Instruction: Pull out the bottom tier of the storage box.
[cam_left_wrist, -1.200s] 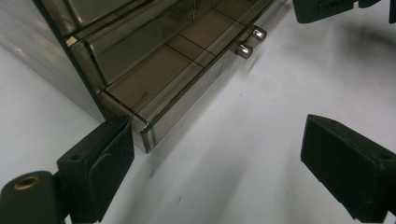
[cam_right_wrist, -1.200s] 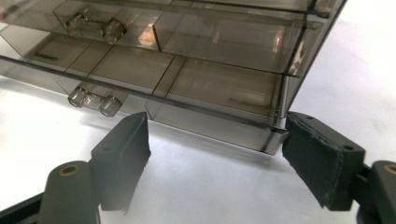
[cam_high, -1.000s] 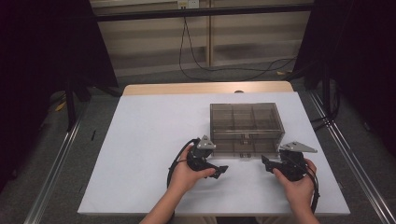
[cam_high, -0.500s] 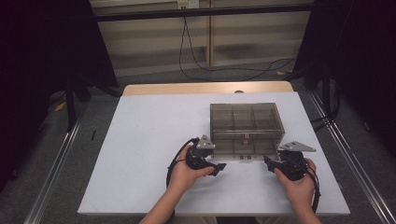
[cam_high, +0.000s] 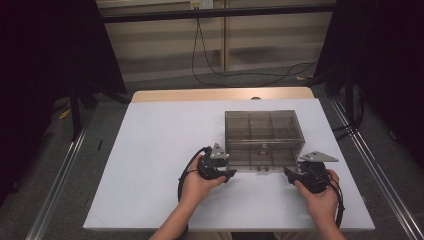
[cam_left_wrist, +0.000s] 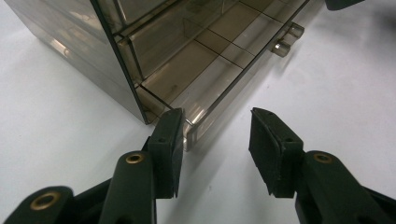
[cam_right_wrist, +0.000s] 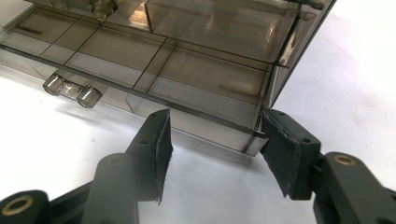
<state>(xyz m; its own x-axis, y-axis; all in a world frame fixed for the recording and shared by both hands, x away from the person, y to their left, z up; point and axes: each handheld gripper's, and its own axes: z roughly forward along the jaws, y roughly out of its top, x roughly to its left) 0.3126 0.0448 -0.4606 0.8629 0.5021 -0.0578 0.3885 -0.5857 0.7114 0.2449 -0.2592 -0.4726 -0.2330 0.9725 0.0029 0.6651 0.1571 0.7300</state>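
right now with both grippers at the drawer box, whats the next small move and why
Probably push the bottom drawer in evenly with both. It sticks out a little from the smoky box, and the open left gripper and right gripper each sit at one of its front corners, so an even push shouldn't skew it.

The drawer box (cam_high: 263, 140) at the table's centre-right is smoke-tinted clear plastic, glossy and smooth, with clear knob handles (cam_right_wrist: 72, 89). The table (cam_high: 150, 165) has a matt white top and a bare wood edge at 12 o'clock. Both grippers (cam_left_wrist: 215, 140) (cam_right_wrist: 215, 140) are matt black plastic with rubbery, finely textured pads (cam_right_wrist: 280, 149) and brass-coloured rivets (cam_left_wrist: 134, 158).
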